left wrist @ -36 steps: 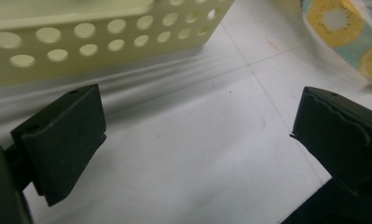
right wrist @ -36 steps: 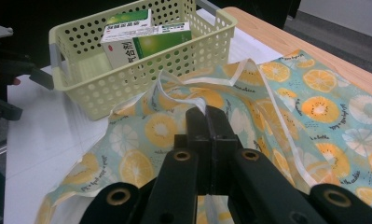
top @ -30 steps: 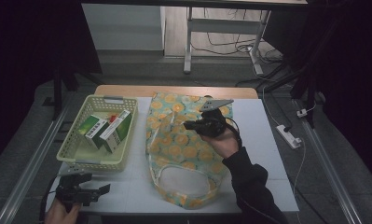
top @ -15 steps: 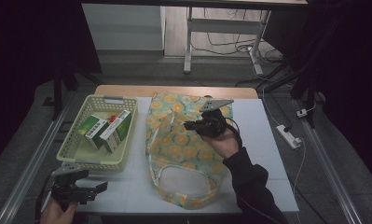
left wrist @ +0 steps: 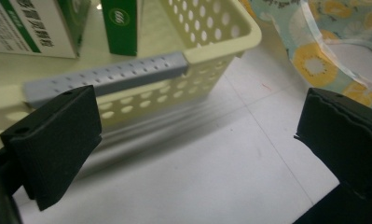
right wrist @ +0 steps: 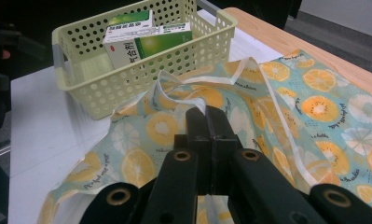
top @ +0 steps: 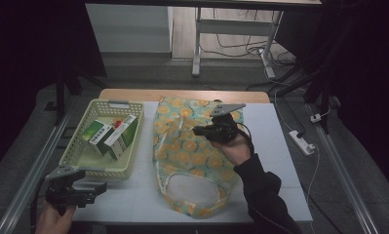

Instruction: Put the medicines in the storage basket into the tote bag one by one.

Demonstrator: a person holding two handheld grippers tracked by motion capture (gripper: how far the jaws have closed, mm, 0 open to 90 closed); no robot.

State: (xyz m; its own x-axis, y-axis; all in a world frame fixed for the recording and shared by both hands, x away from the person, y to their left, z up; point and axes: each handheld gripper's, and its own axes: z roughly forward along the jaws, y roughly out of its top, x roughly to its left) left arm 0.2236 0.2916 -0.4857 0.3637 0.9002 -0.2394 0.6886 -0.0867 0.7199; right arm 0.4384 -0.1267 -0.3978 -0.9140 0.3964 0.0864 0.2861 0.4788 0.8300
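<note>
Right hand (top: 238,146) came in from the worktop's (top: 133,204) near edge, forearm angled up toward the middle, w/ the right gripper (top: 202,130) held over the fruit-print bag (top: 182,156) and pointing left, toward the basket (top: 72,151). Its fingers were fully together; in the right gripper view they looked pinched on the bag's white strap (right wrist: 197,80), which rose up in a loop there, tho the exact contact spot was hidden behind the fingers.

Left hand (top: 53,219) sat at the near left corner, the left gripper (top: 102,186) roughly level and pointing right along the near edge, just beside the basket's near wall. Fingers (left wrist: 58,140) wide apart, nothing btwn them, just bare worktop underneath.

The bag lay flat in the middle of the worktop, long axis running from far edge to near edge, w/ the open mouth and handle cutout at the near end. Basket stood along the left edge, long axis also far-to-near, two green & white boxes (top: 109,136) inside it.
</note>
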